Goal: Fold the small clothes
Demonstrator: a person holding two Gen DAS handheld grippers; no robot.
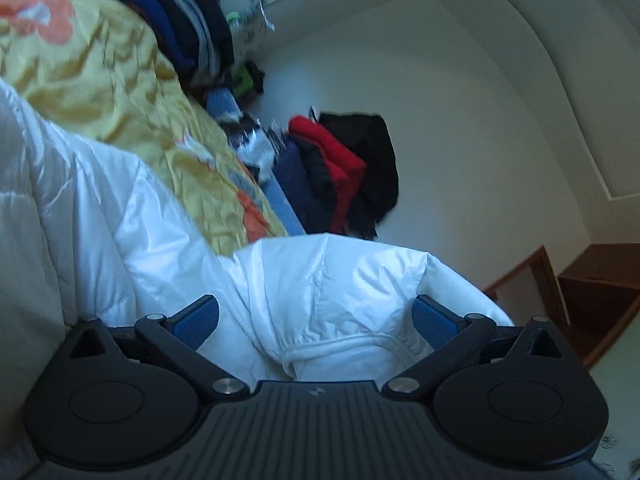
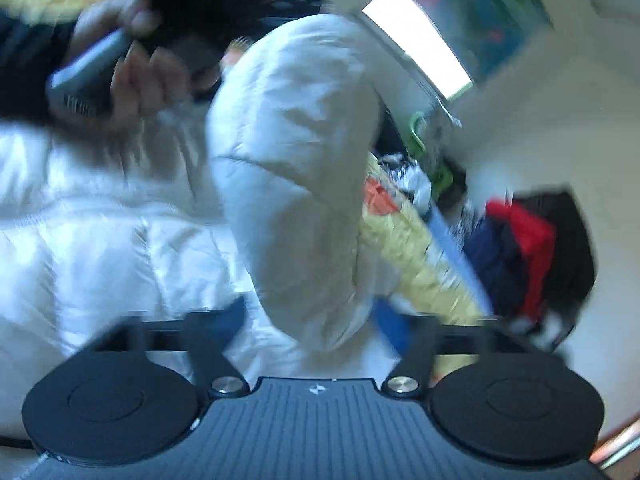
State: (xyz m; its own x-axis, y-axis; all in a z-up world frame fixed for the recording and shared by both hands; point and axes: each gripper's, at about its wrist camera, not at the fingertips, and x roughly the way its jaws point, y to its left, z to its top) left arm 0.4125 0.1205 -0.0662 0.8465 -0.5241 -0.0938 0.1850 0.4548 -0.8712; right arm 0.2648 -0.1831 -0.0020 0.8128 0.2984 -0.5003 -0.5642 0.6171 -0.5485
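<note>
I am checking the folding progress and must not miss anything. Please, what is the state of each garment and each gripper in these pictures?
white puffer jacket: crumpled, part of it between the left jaws, not folded
white sleeve: bunched between the right jaws
left gripper: jaws wide, not pressing
right gripper: jaws open
yellow floral cover: wrinkled
red and dark coats: piled, unfolded
</note>
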